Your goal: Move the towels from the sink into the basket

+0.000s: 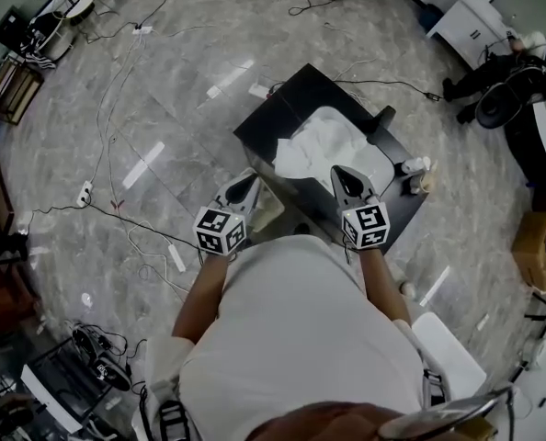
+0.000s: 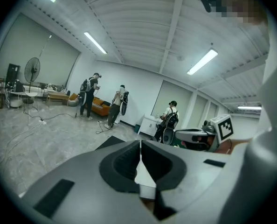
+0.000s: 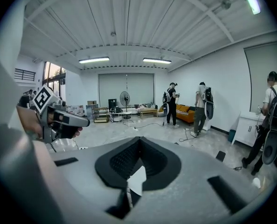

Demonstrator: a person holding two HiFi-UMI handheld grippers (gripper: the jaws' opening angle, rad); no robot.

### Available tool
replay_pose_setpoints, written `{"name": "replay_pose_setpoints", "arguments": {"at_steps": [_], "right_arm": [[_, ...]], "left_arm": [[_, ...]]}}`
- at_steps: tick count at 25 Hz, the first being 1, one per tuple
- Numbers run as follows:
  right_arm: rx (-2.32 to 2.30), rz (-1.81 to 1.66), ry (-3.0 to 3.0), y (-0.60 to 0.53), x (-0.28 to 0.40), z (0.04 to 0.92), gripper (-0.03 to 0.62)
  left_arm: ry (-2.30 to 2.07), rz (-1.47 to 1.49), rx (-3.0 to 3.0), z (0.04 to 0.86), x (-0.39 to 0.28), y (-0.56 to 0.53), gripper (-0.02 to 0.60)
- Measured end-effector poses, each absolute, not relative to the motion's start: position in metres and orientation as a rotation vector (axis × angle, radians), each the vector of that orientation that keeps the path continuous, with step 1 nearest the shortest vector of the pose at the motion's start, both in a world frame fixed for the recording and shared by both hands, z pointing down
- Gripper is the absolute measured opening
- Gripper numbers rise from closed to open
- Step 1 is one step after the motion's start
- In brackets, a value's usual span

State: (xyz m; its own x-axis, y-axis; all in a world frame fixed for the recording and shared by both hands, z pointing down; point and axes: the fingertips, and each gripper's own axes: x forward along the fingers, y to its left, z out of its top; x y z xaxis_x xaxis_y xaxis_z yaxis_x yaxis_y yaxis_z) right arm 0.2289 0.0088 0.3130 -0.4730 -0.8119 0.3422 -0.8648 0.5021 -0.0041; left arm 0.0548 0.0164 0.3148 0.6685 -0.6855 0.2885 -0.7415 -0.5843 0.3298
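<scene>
In the head view a pile of white towels [image 1: 333,141] fills the basin of a black sink unit [image 1: 287,99]. Both grippers hover side by side over its near edge, pointing toward the towels. My left gripper [image 1: 246,183] has its jaws shut tip to tip [image 2: 141,143], with nothing clamped. My right gripper [image 1: 346,174] is also shut and empty [image 3: 139,139]. A white patch shows through the hollow behind each pair of tips. Each gripper view catches the other gripper, the right [image 2: 199,136] and the left [image 3: 59,118]. A pale container [image 1: 268,211], possibly the basket, lies under the left gripper, mostly hidden.
Bottles [image 1: 415,166] stand on the sink unit's right side. Cables [image 1: 117,219] and a power strip [image 1: 85,194] trail over the grey floor at left. Several people with backpacks [image 2: 89,97] stand at the far wall near an orange sofa [image 3: 192,112]. A fan [image 3: 125,98] stands farther back.
</scene>
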Motion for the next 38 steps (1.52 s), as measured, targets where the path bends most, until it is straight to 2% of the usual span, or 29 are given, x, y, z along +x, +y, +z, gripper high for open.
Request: {"name": "replay_pose_setpoints", "arguments": {"at_steps": [15,25,38], "right_arm": [[1.436,0.363,-2.314,-0.016,0.291,0.367,0.0],[1.257,0.382,-2.256,-0.052,0.305,0.424,0.039],[1.103,0.459,-2.133,-0.111,0.309,0.551,0.204]], "left_arm": [[-1.113,0.266,2.363,0.356,0.073,0.011,0.012],[-1.135,0.301,2.291,0.386,0.085,-0.003,0.012],[-1.068,0.379,2.238,0.449,0.12,-0.011,0.012]]}}
